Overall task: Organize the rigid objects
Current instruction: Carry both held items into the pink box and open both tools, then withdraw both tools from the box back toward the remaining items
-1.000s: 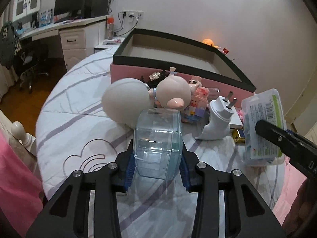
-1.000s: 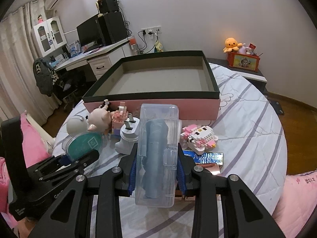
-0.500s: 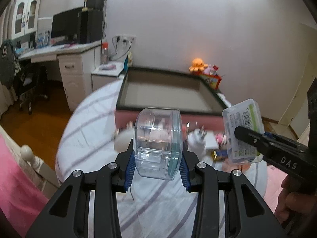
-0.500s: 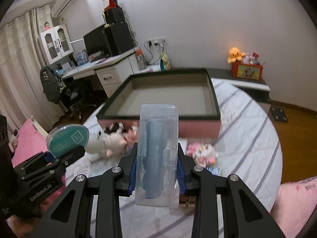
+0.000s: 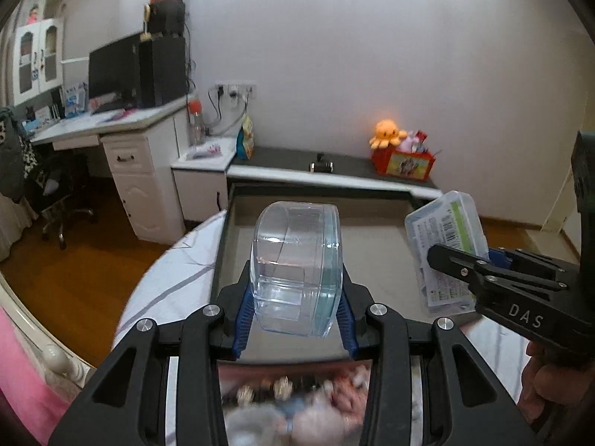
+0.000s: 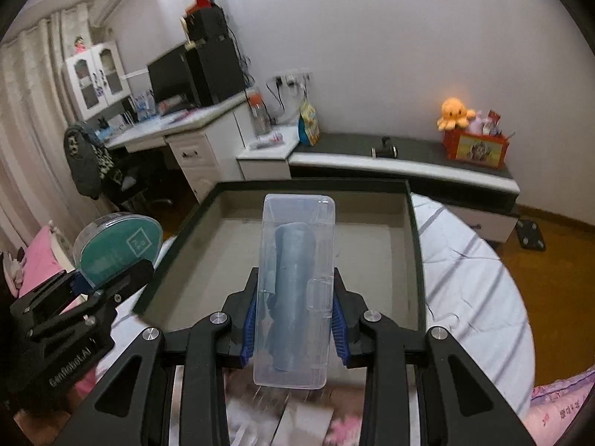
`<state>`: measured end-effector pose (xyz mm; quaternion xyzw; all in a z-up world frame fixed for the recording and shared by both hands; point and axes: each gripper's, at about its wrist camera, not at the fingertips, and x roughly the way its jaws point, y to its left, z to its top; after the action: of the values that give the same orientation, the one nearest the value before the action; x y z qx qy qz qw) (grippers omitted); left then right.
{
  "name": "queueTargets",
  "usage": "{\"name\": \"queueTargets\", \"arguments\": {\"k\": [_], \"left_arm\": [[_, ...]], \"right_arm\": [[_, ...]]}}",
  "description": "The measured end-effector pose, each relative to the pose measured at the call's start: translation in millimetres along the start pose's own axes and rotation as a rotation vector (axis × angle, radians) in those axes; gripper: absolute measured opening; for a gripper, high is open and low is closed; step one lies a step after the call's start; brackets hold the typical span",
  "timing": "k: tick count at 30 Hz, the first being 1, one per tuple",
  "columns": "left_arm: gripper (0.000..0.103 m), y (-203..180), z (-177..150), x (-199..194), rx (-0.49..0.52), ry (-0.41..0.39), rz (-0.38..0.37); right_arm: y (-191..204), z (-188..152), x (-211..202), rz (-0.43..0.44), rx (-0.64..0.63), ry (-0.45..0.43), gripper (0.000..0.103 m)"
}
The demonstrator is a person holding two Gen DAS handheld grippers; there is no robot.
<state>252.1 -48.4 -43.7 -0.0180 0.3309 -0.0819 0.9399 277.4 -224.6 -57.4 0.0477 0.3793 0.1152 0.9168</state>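
The left gripper [image 5: 295,310] has its fingers clamped on a round clear tub [image 5: 295,267], held on edge in the air above the open box [image 5: 372,256]. In the right wrist view the tub's teal face [image 6: 119,249] shows at the left, beside the box's near left corner. The right gripper [image 6: 293,329] has its fingers clamped on a clear case [image 6: 295,286] with a grey-blue roll inside, held lengthwise over the box's grey floor [image 6: 208,260]. In the left wrist view the case [image 5: 448,249] hangs over the right part of the box. The box lies on a bed [image 6: 472,282] with a striped white cover. Blurred toys [image 5: 293,401] lie below the left gripper, in front of the box.
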Motion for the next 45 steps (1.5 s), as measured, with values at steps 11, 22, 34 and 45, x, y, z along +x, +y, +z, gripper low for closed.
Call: {"name": "queueTargets", "arguments": {"k": [11, 22, 34, 45], "left_arm": [[0.044, 0, 9, 80, -0.019, 0.215, 0.013], [0.102, 1, 12, 7, 0.006, 0.023, 0.055], [0.103, 3, -14, -100, -0.002, -0.108, 0.073], [0.103, 5, -82, -164, -0.003, -0.137, 0.118]], "right_arm": [[-27, 0, 75, -0.038, 0.052, 0.183, 0.035], [-25, -3, 15, -0.073, 0.091, 0.053, 0.087], [-2, -37, -91, -0.091, 0.122, -0.119, 0.087], [24, -106, -158, -0.096, 0.092, -0.191, 0.087]]}}
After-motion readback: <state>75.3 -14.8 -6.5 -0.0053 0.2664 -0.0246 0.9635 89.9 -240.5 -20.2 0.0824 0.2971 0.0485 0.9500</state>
